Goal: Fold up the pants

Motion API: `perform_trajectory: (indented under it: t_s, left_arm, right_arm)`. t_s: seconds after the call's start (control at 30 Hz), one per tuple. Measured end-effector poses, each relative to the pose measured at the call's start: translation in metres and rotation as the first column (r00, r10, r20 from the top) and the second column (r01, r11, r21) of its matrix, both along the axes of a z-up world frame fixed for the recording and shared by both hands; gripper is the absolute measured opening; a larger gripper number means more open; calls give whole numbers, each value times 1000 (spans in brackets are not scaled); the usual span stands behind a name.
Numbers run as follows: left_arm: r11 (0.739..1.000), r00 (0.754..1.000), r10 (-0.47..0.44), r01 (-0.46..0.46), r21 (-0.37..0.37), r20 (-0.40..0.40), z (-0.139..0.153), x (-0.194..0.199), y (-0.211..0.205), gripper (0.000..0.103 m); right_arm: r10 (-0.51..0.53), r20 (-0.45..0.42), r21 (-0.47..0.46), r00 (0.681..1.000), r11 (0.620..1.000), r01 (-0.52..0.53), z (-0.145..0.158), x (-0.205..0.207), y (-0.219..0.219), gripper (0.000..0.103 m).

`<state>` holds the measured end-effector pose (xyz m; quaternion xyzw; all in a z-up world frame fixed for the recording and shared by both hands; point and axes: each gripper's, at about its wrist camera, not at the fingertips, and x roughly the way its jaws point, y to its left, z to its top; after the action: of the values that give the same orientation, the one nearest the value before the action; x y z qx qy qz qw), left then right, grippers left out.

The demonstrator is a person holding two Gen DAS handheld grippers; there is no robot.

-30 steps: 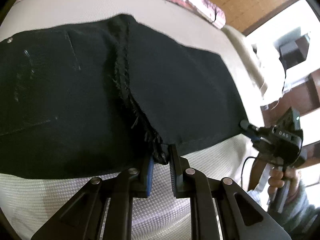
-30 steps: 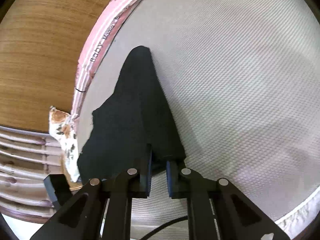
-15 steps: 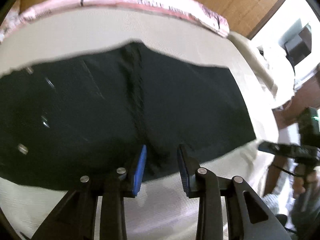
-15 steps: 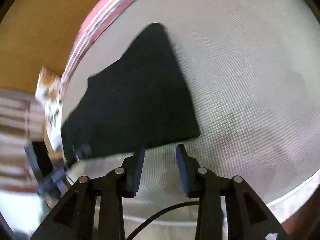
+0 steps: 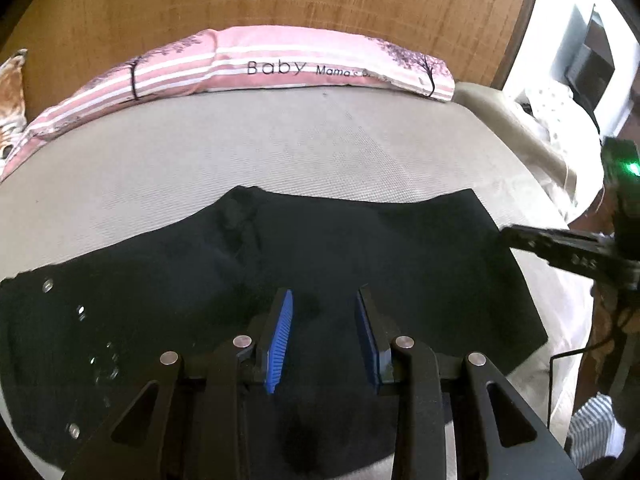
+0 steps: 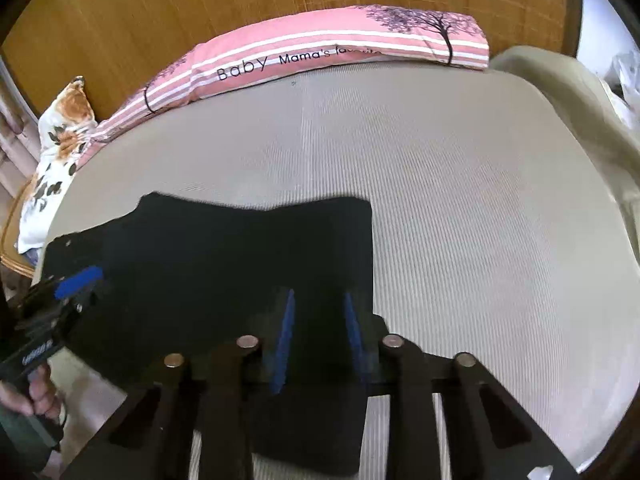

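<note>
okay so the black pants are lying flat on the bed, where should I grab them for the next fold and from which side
Probably the two near corners of the black pants, coming in low from the near edge. The cloth lies flat on the beige bed cover, so only an edge gives the fingers something to pinch. The left gripper and right gripper are both open above it, holding nothing.

Matt black cloth pants point(image 5: 360, 248) lie on a ribbed beige woven mattress point(image 6: 460, 200).
</note>
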<state>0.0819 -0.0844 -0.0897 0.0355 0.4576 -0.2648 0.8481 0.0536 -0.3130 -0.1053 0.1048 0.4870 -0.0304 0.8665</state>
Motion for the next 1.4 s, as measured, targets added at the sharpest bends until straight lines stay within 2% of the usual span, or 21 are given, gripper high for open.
perform_trajectory:
  t_s: [0.17, 0.27, 0.33, 0.4, 0.57, 0.87, 0.97, 1.03, 1.07, 1.27, 1.4]
  left_arm:
    - [1000, 1000, -3, 3, 22, 4, -10, 18, -9, 34]
    - [998, 1000, 8, -7, 62, -12, -25, 29, -11, 33]
    - [997, 1000, 16, -14, 78, -27, -34, 34, -12, 33]
    - [996, 1000, 18, -18, 89, -2, -37, 33, -12, 33]
    - [993, 1000, 9, -11, 118, 24, -37, 32, -15, 34]
    - [996, 1000, 20, -22, 89, 17, -30, 17, -3, 38]
    - [996, 999, 25, -27, 80, 19, -27, 9, 2, 44]
    - [996, 1000, 27, -28, 79, 4, -29, 2, 7, 52]
    - [996, 1000, 31, -31, 86, -3, -31, 0, 8, 54]
    - [994, 998, 58, -56, 92, -16, -42, -23, 26, 54]
    - [994, 995, 92, -89, 56, -40, -36, -34, 44, 54]
  right_arm:
    - [18, 17, -59, 1000, 998, -17, -7, 25, -1, 21]
    - [23, -22, -89, 999, 996, -25, -24, 38, -1, 20]
    - [27, -21, -98, 999, 995, -29, -29, 40, -1, 19]
    - [41, -14, -126, 999, 991, -42, -29, 39, 2, 19]
    - [27, -12, -119, 1000, 992, -28, -26, 36, 1, 19]
    - [4, -40, -59, 999, 998, -7, -24, -5, 15, 21]
    - [-5, -39, -61, 999, 998, 2, -25, -22, 20, 21]
    - [-17, -41, -47, 999, 999, 15, -25, -31, 21, 21]
    - [-22, -41, -41, 999, 999, 21, -24, -34, 21, 21]
    - [-23, -44, -41, 999, 999, 22, -20, -49, 32, 21]
    - [2, -49, -52, 999, 999, -4, -20, -54, 47, 33]
